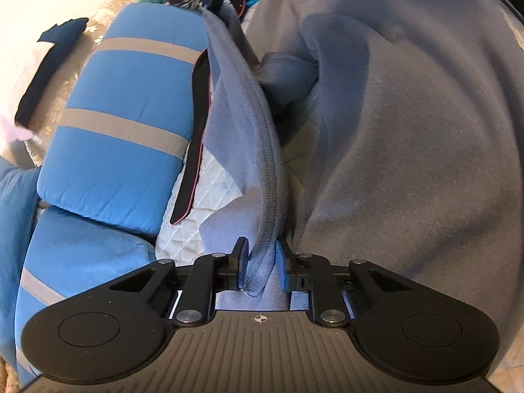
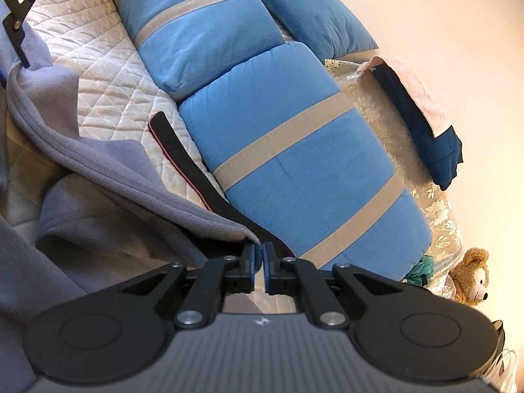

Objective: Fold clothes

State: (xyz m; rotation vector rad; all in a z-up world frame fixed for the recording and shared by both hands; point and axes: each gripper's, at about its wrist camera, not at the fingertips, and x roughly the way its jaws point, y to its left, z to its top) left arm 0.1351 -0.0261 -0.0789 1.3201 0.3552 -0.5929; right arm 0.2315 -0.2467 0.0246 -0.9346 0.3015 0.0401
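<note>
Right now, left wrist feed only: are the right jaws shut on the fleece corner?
Observer: On the right gripper the jaws show a thin gap. The grey fleece corner ends right at their tips, so I can't tell if it's pinched.
Operator: Anything else near those tips?
Observer: Yes, the black strap runs up beneath them, alongside the blue cushion.

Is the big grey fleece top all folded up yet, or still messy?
Still messy. The grey fleece top lies rumpled across the quilted cover, with its thick hem stretched between the two hand-held grippers, not laid in neat flat layers.
</note>
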